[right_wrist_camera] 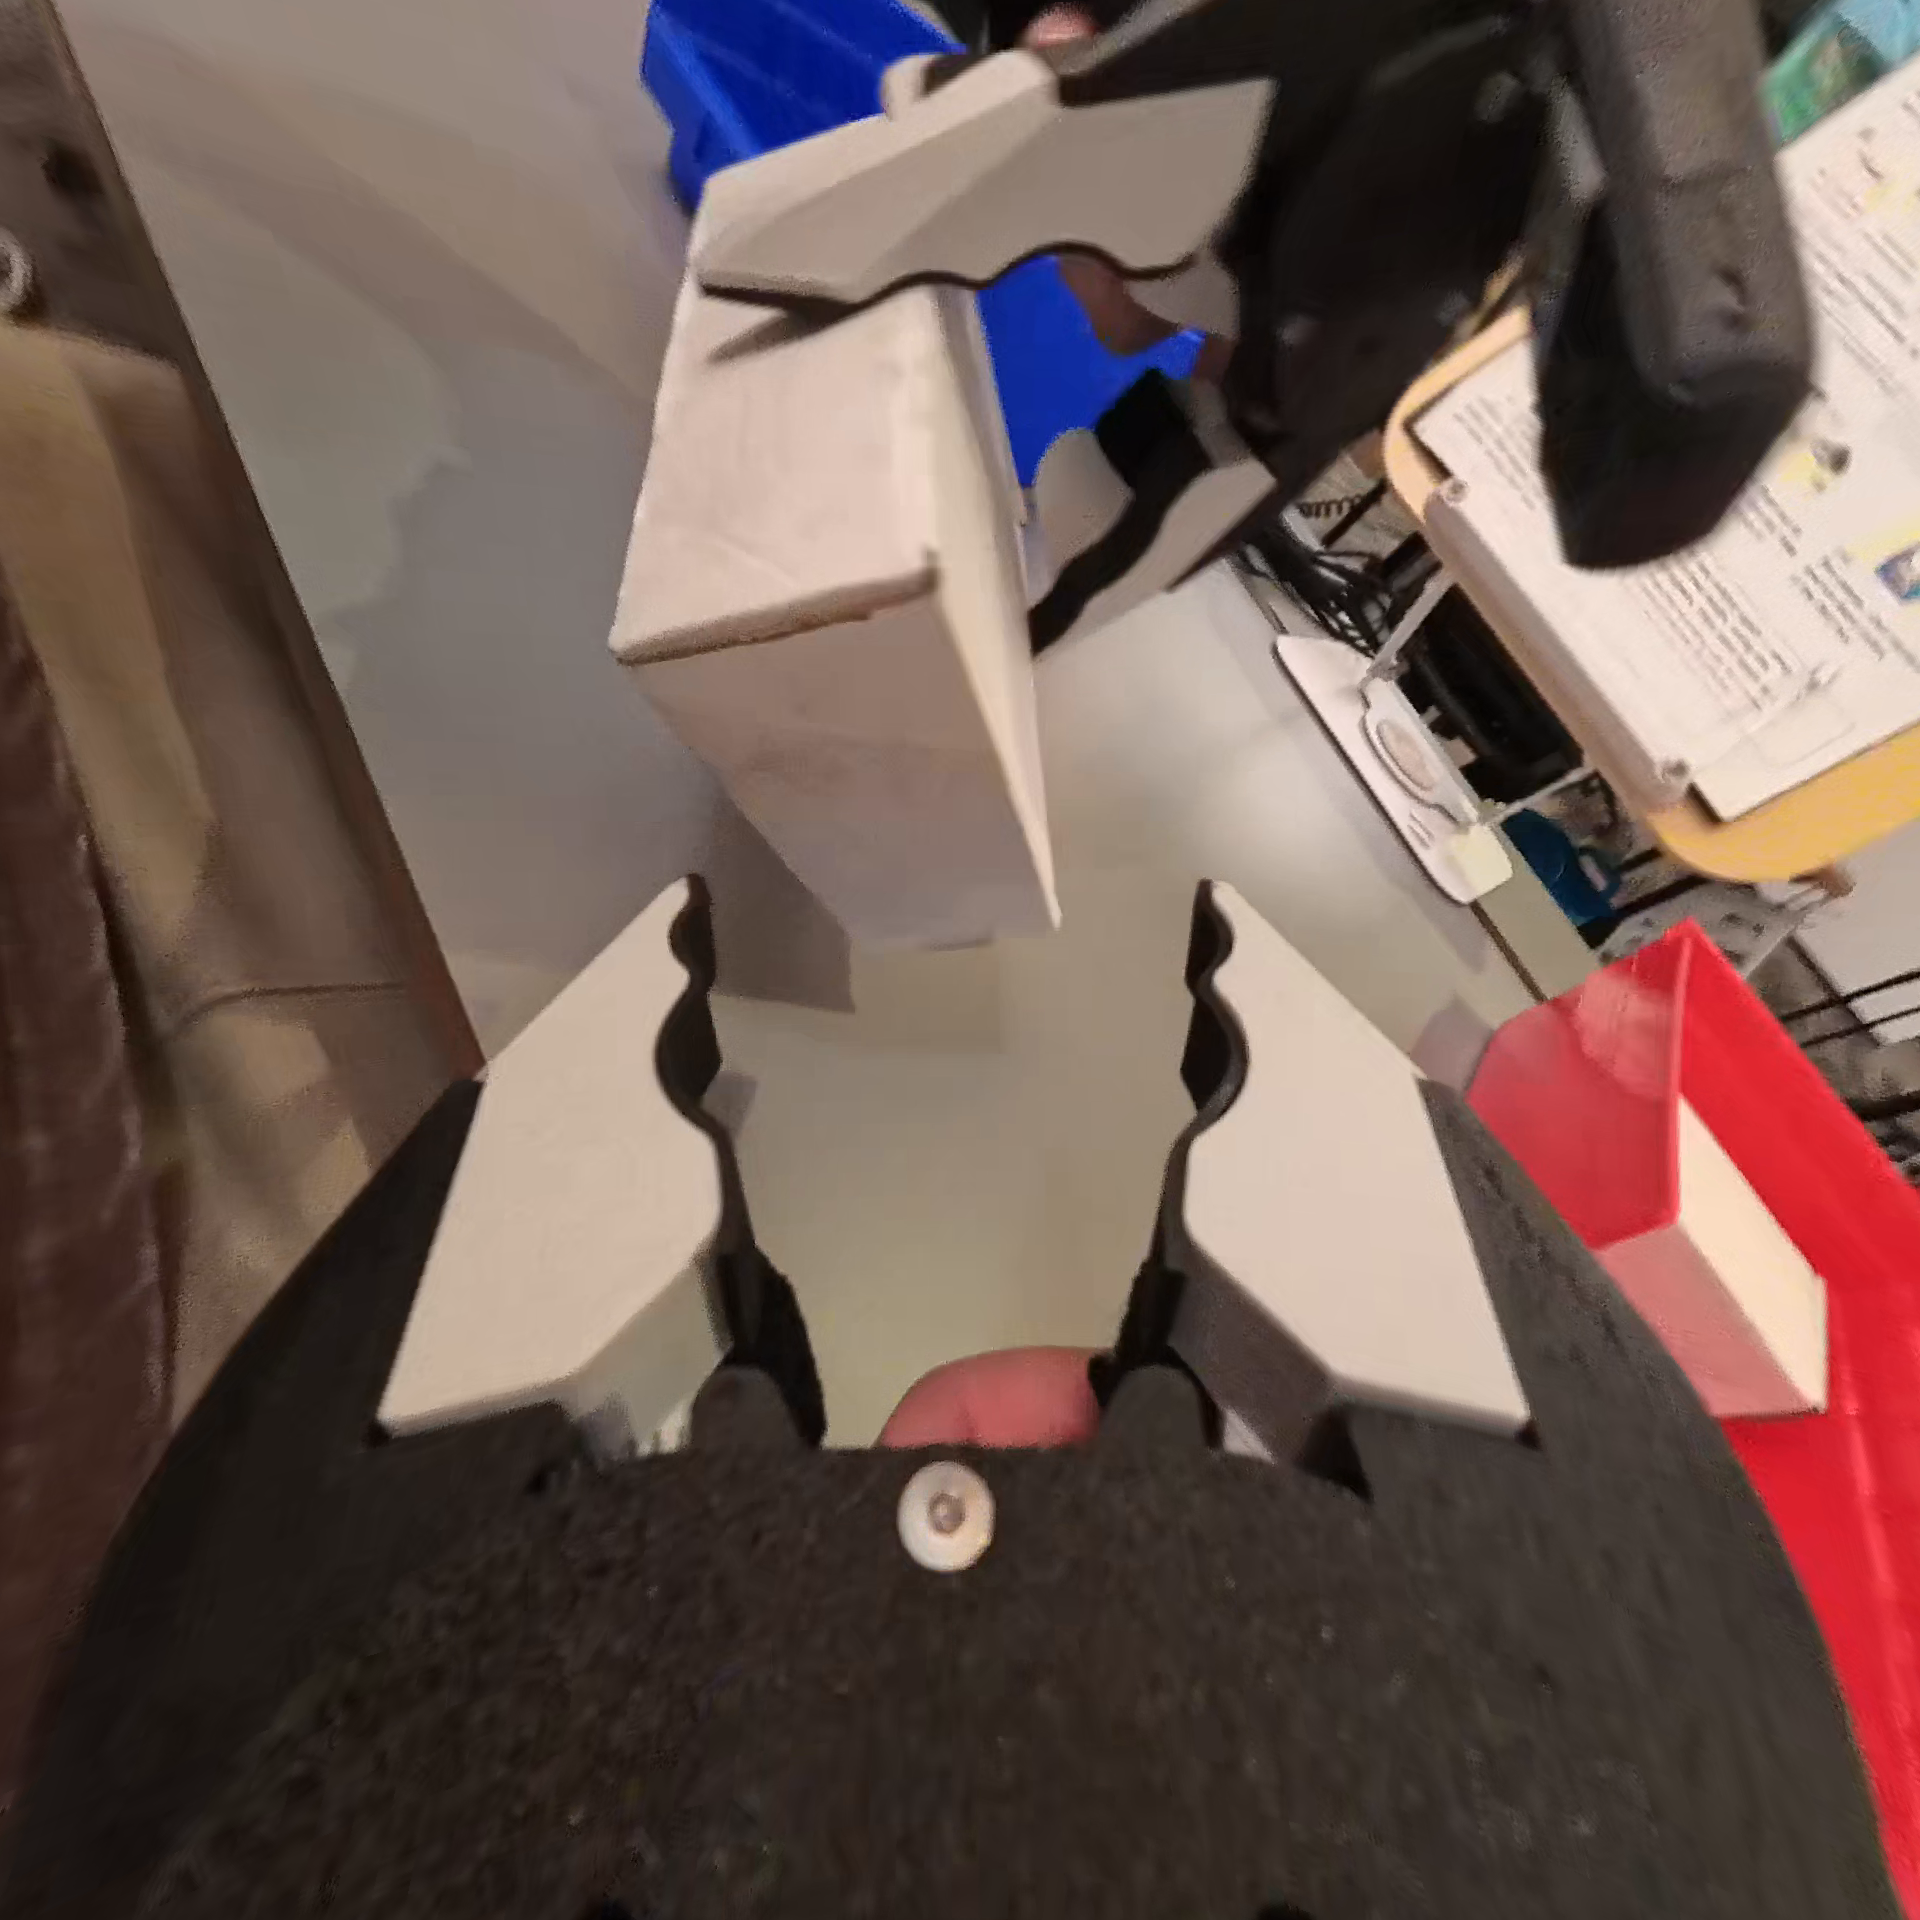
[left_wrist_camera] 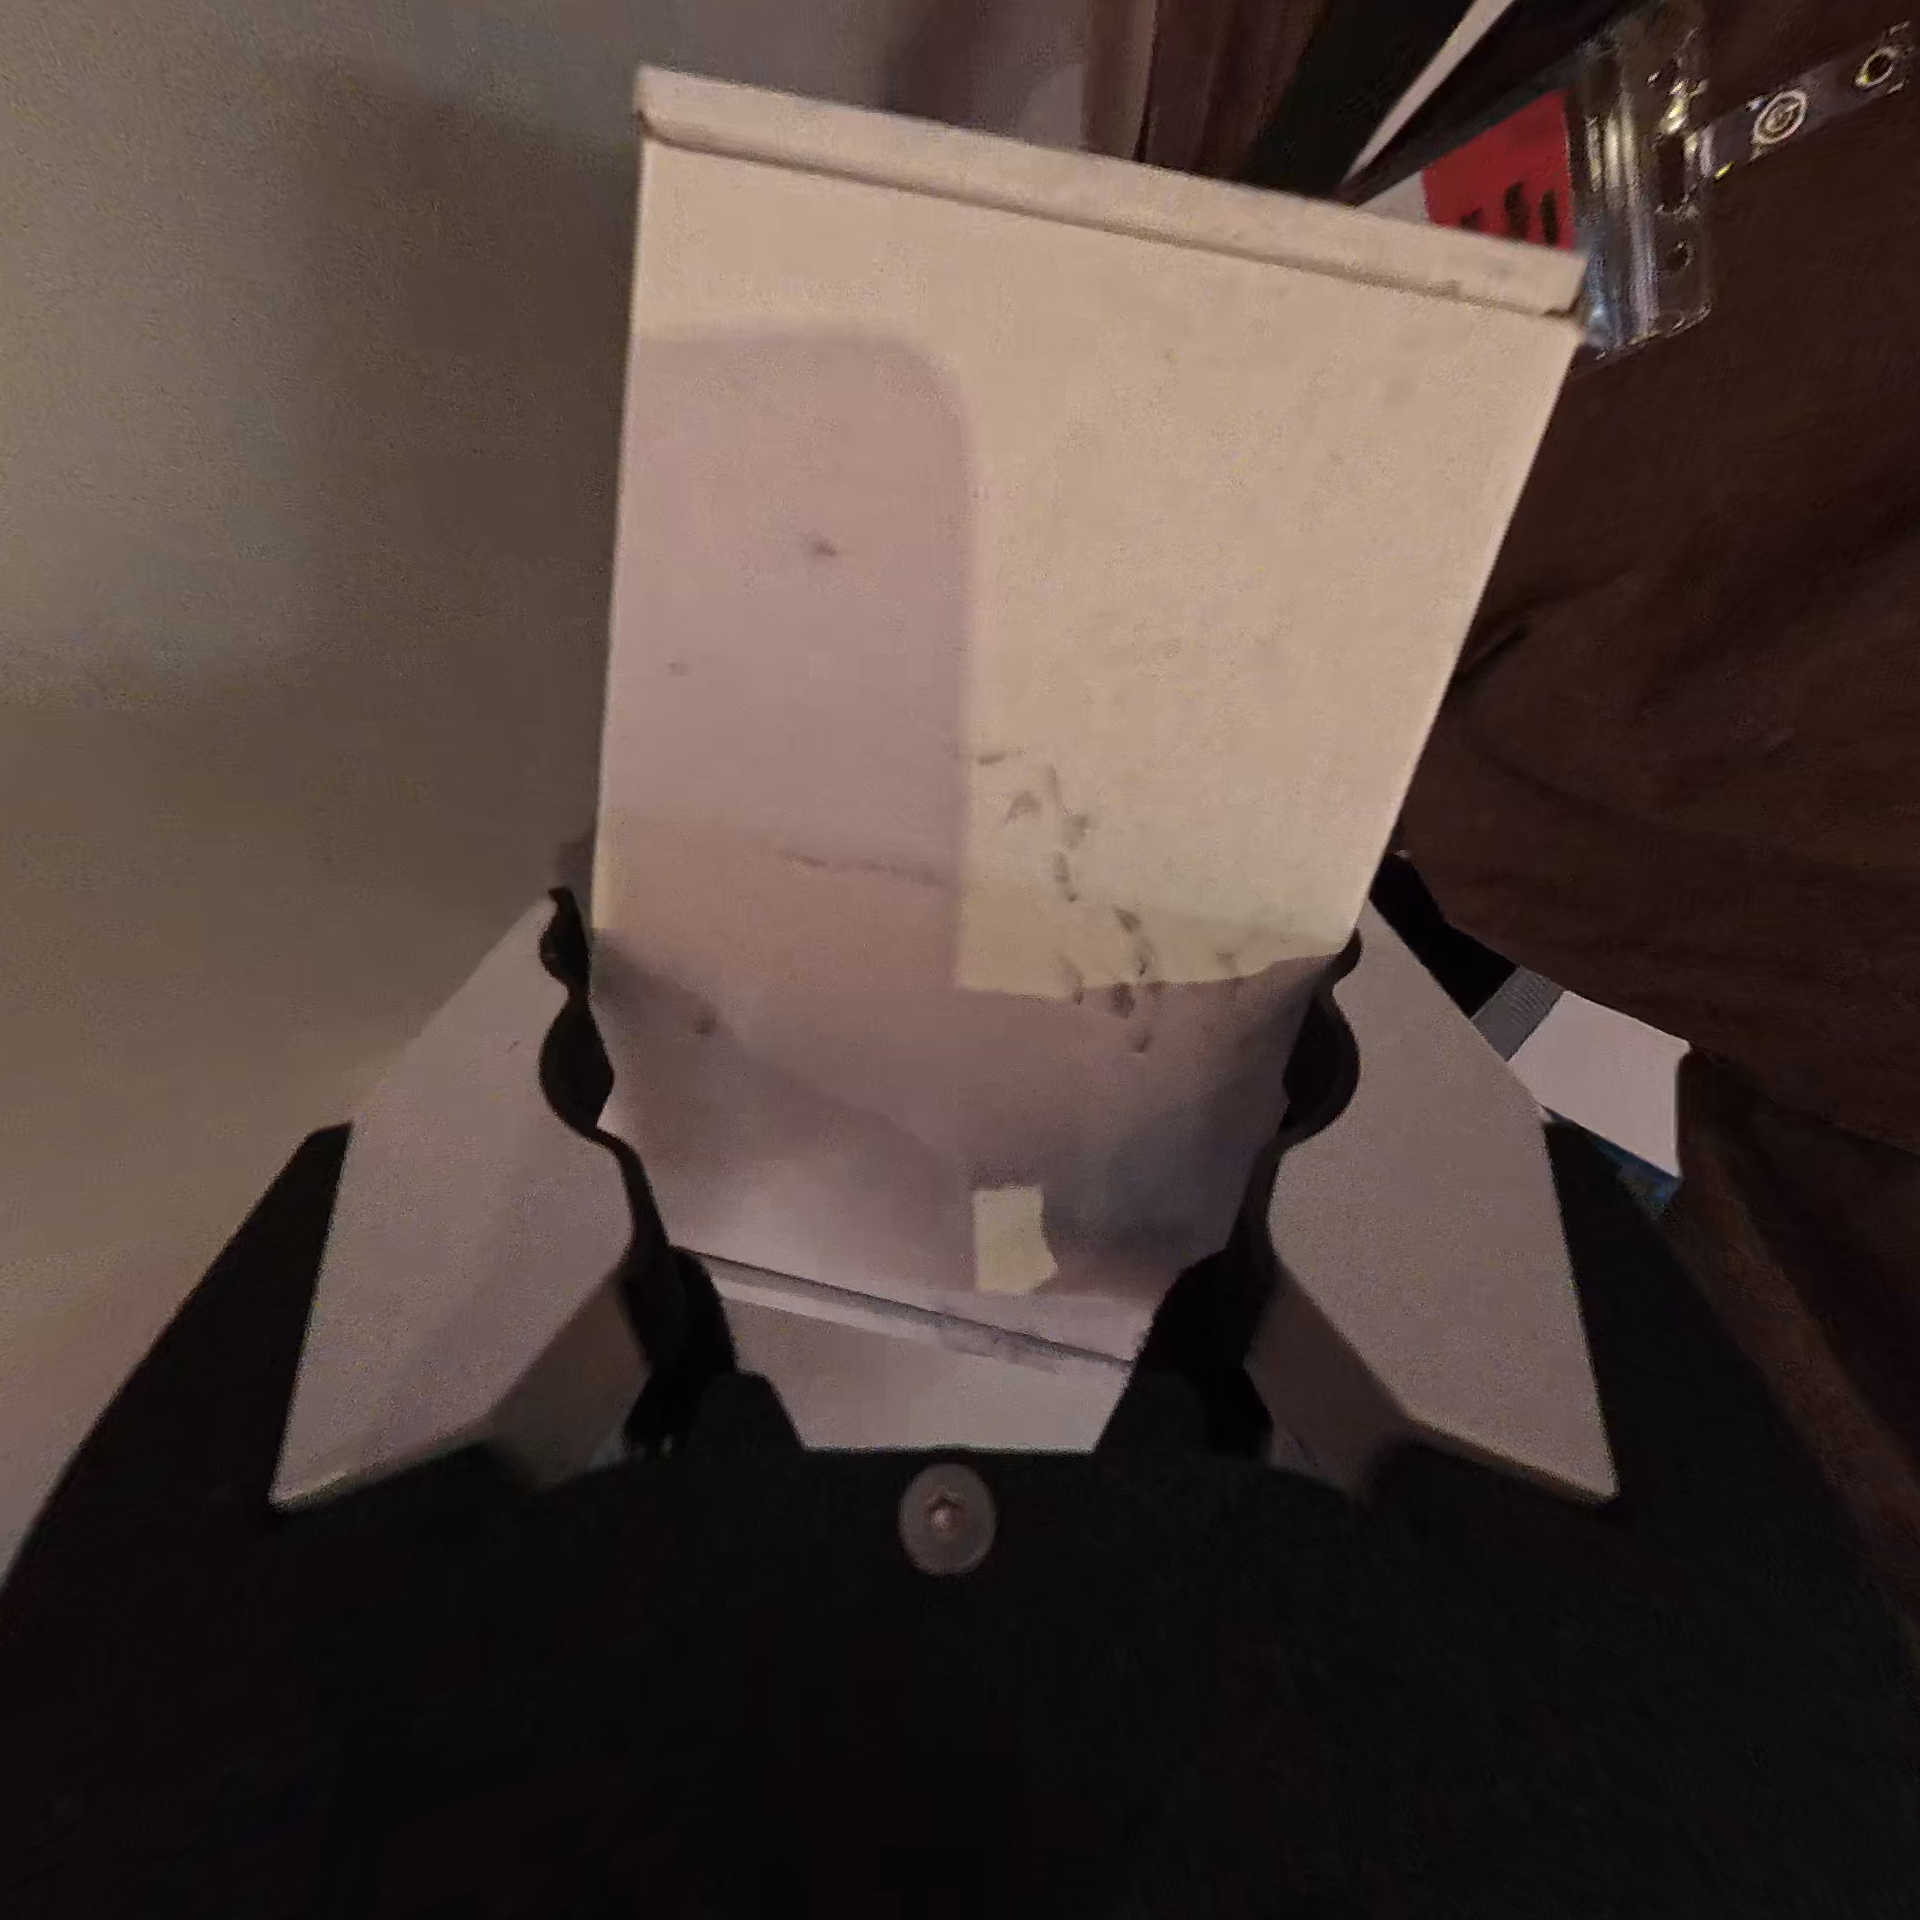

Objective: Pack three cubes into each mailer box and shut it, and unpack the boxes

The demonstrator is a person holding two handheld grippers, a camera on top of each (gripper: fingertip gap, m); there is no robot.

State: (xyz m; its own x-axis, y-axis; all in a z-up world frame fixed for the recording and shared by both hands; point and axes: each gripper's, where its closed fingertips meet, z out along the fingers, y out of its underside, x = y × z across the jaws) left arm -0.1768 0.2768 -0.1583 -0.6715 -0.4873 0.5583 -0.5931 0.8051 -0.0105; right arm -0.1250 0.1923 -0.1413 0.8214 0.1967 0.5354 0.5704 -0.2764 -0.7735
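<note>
My left gripper point(left_wrist_camera: 966, 914) is shut on a white mailer box point(left_wrist_camera: 1039, 520), gripping its near end across its width. In the right wrist view the same box point(right_wrist_camera: 831, 623) hangs tilted above the white table point(right_wrist_camera: 1195, 748), held by the left gripper point(right_wrist_camera: 883, 436). Its lid panel point(right_wrist_camera: 987, 623) lies along the right side, and I cannot tell whether it is fully shut. My right gripper point(right_wrist_camera: 948, 888) is open and empty, just below and in front of the box. No cubes are in view.
A red bin point(right_wrist_camera: 1683, 1070) at the right holds another white box point(right_wrist_camera: 1745, 1299). A blue bin point(right_wrist_camera: 790, 94) stands behind the held box. A yellow-edged board with papers point(right_wrist_camera: 1662, 623) and cables lie at the far right. A person's brown clothing point(left_wrist_camera: 1714, 727) is close by. My right fingertips sit around 11 centimetres from my left ones.
</note>
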